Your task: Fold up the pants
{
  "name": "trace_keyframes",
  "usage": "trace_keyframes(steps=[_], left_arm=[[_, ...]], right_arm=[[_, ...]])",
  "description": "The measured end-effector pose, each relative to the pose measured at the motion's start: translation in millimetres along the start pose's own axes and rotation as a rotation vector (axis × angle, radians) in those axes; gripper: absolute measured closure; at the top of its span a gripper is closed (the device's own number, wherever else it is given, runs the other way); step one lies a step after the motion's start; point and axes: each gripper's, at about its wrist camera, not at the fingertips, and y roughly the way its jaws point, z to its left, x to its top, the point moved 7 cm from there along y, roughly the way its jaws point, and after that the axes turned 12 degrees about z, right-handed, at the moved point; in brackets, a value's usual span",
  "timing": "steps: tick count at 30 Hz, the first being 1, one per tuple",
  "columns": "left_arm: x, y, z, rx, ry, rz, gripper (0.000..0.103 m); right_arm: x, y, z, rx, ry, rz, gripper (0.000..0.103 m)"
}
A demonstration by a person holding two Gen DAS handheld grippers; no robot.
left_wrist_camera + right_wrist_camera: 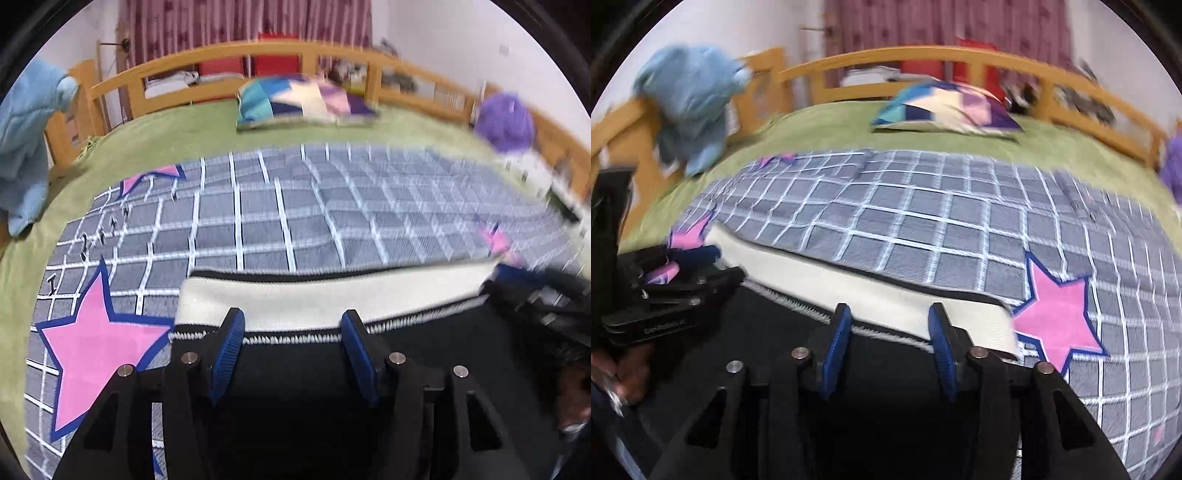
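Black pants with a wide cream waistband (314, 299) lie on a grey checked blanket (258, 214) with pink stars. My left gripper (291, 325) is open, its blue pads (229, 350) over the black cloth just below the waistband near its left end. My right gripper (890, 321) is open, over the waistband (871, 291) near its right end. The right gripper also shows at the right edge of the left wrist view (532, 295); the left gripper shows at the left of the right wrist view (676, 280).
The blanket covers a green sheet (177, 133) on a wooden-railed bed (221, 59). A patchwork pillow (303, 103) lies at the far side. A light blue garment (26, 147) hangs on the left rail. A purple fluffy thing (506, 122) sits at the right.
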Motion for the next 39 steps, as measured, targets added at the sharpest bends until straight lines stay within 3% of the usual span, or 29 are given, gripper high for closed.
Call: trace_keyframes(steps=[4, 10, 12, 19, 22, 25, 28, 30, 34, 39], left_arm=[[-7.6, -2.0, -1.7, 0.017, 0.001, 0.016, 0.050], [-48.6, -39.1, 2.8, 0.089, 0.054, 0.060, 0.049], [-75.9, -44.1, 6.6, 0.015, 0.018, 0.128, 0.049], [-150.5, -82.9, 5.9, -0.035, -0.077, 0.142, 0.049], [-166.4, -105.3, -5.4, -0.029, -0.058, 0.142, 0.050], [-172.5, -142.2, -11.5, -0.082, -0.072, 0.115, 0.051], [-168.2, -182.9, -18.4, -0.019, -0.010, 0.047, 0.049], [-166.8, -210.4, -22.7, -0.045, -0.026, 0.025, 0.049], [-169.3, -239.0, -33.2, -0.114, -0.084, 0.014, 0.048], [-184.4, -251.9, -40.0, -0.077, -0.145, 0.004, 0.045]], right_arm=[[-3.2, -5.6, 4.2, -0.042, -0.017, -0.024, 0.064], [-36.0, -36.0, 0.9, -0.104, -0.019, -0.028, 0.061], [-53.8, -46.4, -2.4, -0.091, 0.003, -0.019, 0.061], [-135.7, -87.1, 3.7, -0.043, 0.092, 0.009, 0.061], [-167.1, -95.8, 13.5, -0.043, 0.089, 0.064, 0.061], [-190.2, -113.8, 26.4, -0.106, 0.065, 0.067, 0.063], [-204.4, -147.1, 40.8, -0.086, 0.058, 0.031, 0.064], [-208.9, -174.7, 48.1, -0.074, 0.078, -0.018, 0.064], [-212.5, -220.1, 57.1, -0.057, 0.115, -0.077, 0.056], [-222.2, -255.5, 65.5, -0.115, 0.113, -0.098, 0.043]])
